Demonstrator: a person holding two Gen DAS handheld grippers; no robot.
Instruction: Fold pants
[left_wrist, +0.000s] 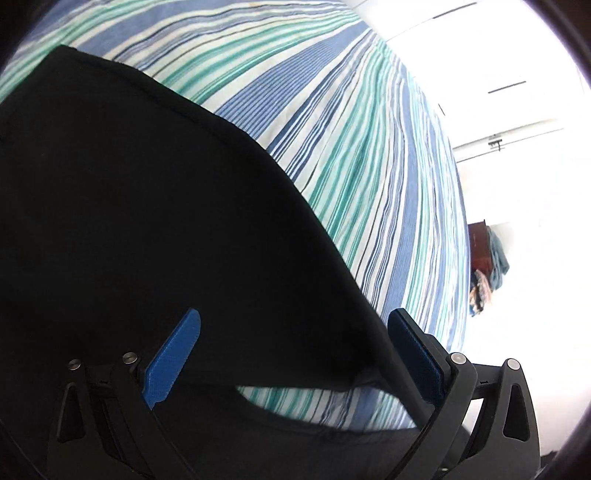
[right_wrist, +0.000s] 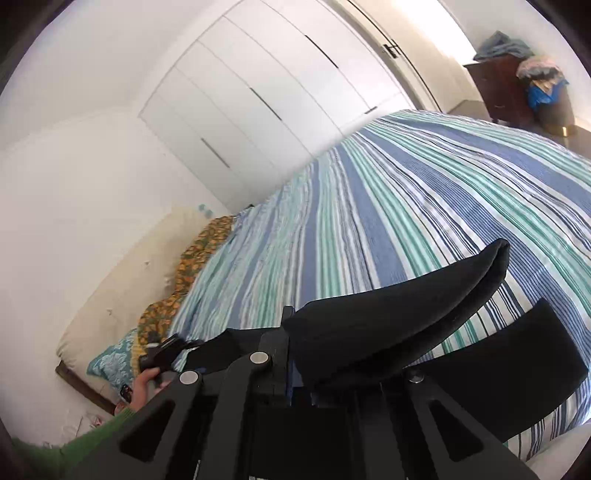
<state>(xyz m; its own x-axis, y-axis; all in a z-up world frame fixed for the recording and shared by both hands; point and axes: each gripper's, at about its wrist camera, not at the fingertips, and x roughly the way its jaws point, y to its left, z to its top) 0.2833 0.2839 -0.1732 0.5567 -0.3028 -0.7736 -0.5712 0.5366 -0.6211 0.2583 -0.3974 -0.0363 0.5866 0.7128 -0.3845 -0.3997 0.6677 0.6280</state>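
Observation:
Black pants (left_wrist: 147, 229) lie on a bed with a blue, green and white striped cover (left_wrist: 351, 129). In the left wrist view my left gripper (left_wrist: 291, 332) is open, its blue pads (left_wrist: 173, 354) wide apart over the pants, with a lifted fold of black cloth running between them. In the right wrist view my right gripper (right_wrist: 291, 362) is shut on the pants (right_wrist: 388, 317); a fold of black cloth is pinched between the fingers and bulges upward to the right. Another flat part of the pants (right_wrist: 517, 369) lies on the cover below it.
White wardrobe doors (right_wrist: 266, 92) stand beyond the bed. Patterned pillows (right_wrist: 199, 251) lie at the bed's left end. A dark wooden dresser with piled clothes (right_wrist: 517, 81) stands at the far right. A hand in a green sleeve (right_wrist: 140, 387) holds the other gripper.

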